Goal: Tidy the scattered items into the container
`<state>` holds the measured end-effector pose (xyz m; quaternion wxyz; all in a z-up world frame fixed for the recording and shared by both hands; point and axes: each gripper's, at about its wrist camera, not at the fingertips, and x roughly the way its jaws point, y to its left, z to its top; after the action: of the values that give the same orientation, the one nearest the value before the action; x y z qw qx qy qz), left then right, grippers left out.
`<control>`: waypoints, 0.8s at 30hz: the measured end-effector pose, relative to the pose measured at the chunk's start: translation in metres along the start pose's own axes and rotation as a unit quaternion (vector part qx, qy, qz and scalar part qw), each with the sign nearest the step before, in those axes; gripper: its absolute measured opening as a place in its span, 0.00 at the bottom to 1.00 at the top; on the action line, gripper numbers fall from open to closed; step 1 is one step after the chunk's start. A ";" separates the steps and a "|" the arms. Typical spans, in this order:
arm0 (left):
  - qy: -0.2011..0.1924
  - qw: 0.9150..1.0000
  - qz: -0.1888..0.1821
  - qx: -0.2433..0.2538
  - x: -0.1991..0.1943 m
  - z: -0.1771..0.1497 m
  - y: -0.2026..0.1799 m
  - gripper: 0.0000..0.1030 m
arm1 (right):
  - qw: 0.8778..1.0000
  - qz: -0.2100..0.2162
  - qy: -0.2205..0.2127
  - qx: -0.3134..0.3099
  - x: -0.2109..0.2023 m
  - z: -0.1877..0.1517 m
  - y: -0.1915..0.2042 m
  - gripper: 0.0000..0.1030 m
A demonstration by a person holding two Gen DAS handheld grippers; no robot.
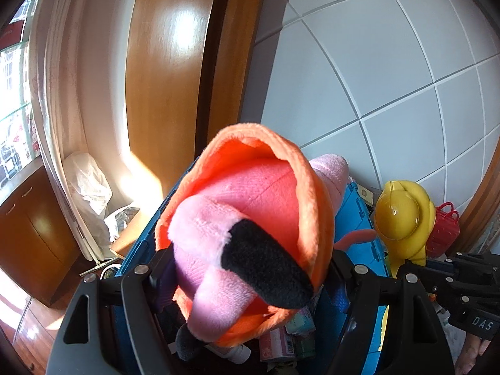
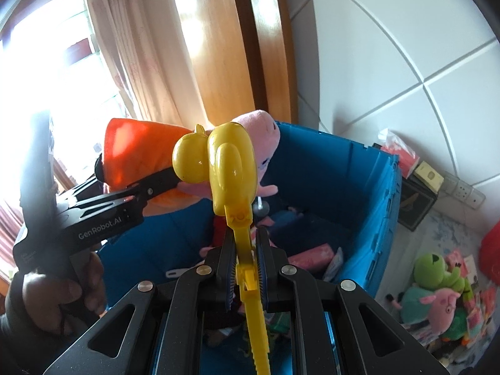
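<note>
Toys already lay in the blue bin (image 2: pixel 328 187) while left tongs (image 1: pixel 247 268) gripped a plush pig (image 1: pixel 250 218) and right tongs (image 2: pixel 247 259) clenched a yellow toy (image 2: pixel 231 168) above it, more plush toys (image 2: pixel 437 293) waiting on the floor.

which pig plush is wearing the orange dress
The pig plush clamped in the left gripper above the blue crate; the other pig plush, lying on the floor by the green plush, wears teal.
</note>
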<state>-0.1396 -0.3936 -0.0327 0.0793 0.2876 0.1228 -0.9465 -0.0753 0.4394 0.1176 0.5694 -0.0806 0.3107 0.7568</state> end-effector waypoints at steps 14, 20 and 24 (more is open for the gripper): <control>0.024 1.000 0.001 0.012 0.042 0.010 0.013 0.73 | 0.999 -0.001 0.032 0.007 0.038 0.007 -0.011 0.12; 0.021 0.999 -0.004 0.025 0.053 0.021 0.007 0.74 | 0.999 -0.011 0.032 0.008 0.048 0.013 -0.018 0.12; 0.045 0.998 0.028 0.042 0.067 0.029 -0.004 0.97 | 0.999 -0.043 0.013 -0.004 0.046 0.020 -0.025 0.81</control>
<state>-0.2104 -0.4035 -0.0460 0.0877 0.3366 0.0787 -0.9342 -0.0640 0.4918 0.1018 0.5969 -0.1061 0.3113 0.7318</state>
